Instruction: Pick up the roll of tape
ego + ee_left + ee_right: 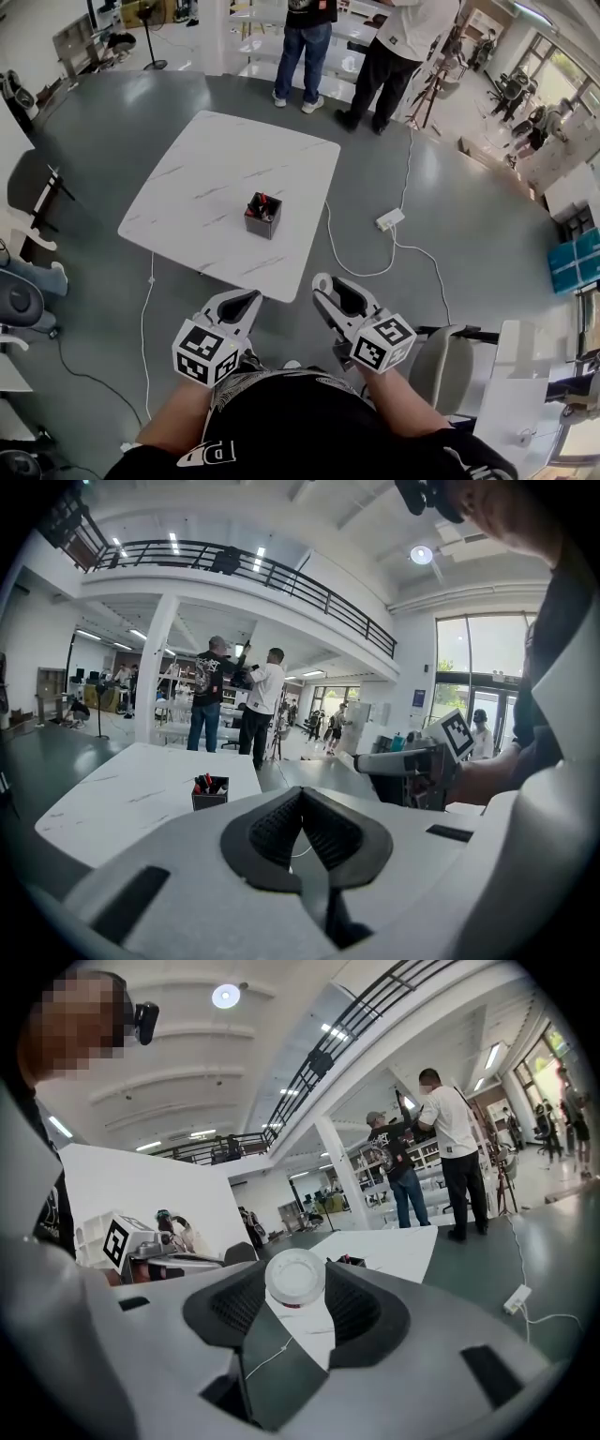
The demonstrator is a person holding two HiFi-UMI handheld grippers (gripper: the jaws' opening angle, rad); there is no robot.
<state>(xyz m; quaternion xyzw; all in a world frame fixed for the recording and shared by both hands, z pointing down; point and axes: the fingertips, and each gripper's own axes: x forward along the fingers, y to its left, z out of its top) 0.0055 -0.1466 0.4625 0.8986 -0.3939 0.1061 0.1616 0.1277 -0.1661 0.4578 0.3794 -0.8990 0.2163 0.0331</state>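
Nearest to us, the person's forearms carry both tools short of the white marble-look table [187, 202]. The right gripper [330, 284] is clamped on the roll of tape [294, 1279], its jaws standing wide with the pads against the roll's rim on either side. The roll hangs in the air just off the table's near corner, above the floor rather than above the tabletop. Its flat white round face looks back along the jaws, so its axis runs along the gripper and on toward the table. It is a squat disc, wider than it is deep, with a sliver of red at its lower edge. The left gripper [246, 300], at the table's near edge, carries nothing, and its pads meet at the tips.

A grey chair [448, 367] stands to the right of the table's near corner, just beside the right forearm. Open grey floor rings the table on all sides. A white cable [330, 246] loops over the floor along the table's right edge to a power strip [390, 219], and a second cable [144, 328] trails off the near-left edge.

On the table, toward its near-right side and clear of every edge, stands a dark square pen holder [263, 215] with red and black pens upright in it. The tabletop around it is bare.

Beyond the table's far edge, two people [305, 47] stand at white shelving [349, 28], well apart from the table.
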